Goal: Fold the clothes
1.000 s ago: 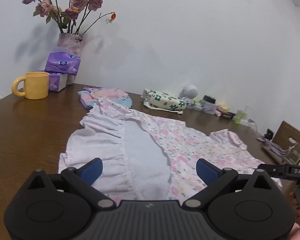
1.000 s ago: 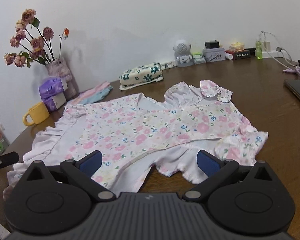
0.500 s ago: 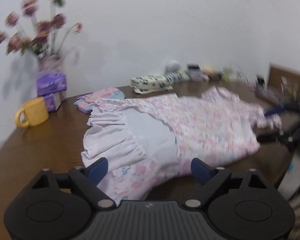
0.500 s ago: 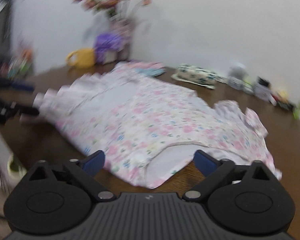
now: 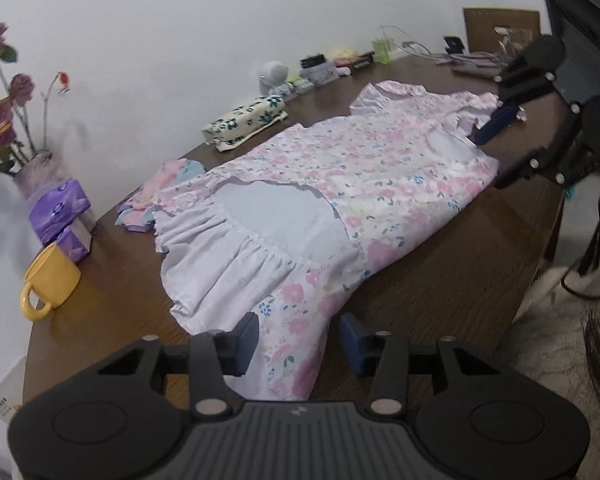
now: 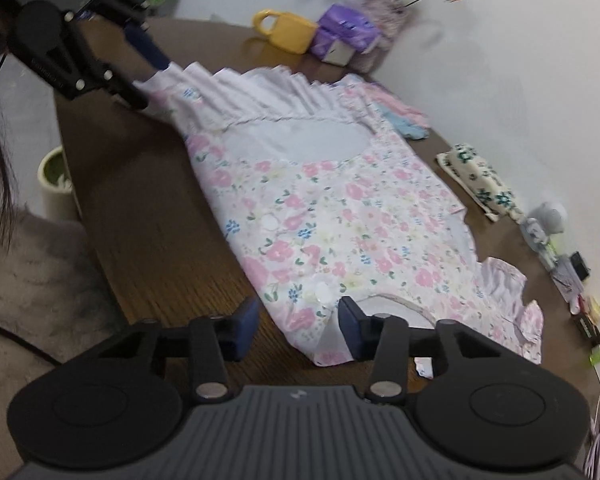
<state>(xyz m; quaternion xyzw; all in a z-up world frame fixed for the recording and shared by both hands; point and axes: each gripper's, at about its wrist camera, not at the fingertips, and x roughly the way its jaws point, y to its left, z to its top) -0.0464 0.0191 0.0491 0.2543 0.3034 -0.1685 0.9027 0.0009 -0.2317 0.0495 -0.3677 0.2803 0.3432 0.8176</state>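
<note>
One floral dress [image 5: 340, 184] lies across the middle of the wooden table [image 5: 440, 280], its near long side turned over onto itself; we judge further folds remain. Our left gripper [image 5: 298, 338] straddles the hem corner, jaws parted; our right gripper [image 6: 298, 322] straddles the shoulder end, likewise parted. One small folded garment [image 5: 156, 200] sits mid-left, beside one yellow mug [image 5: 52, 280].
</note>
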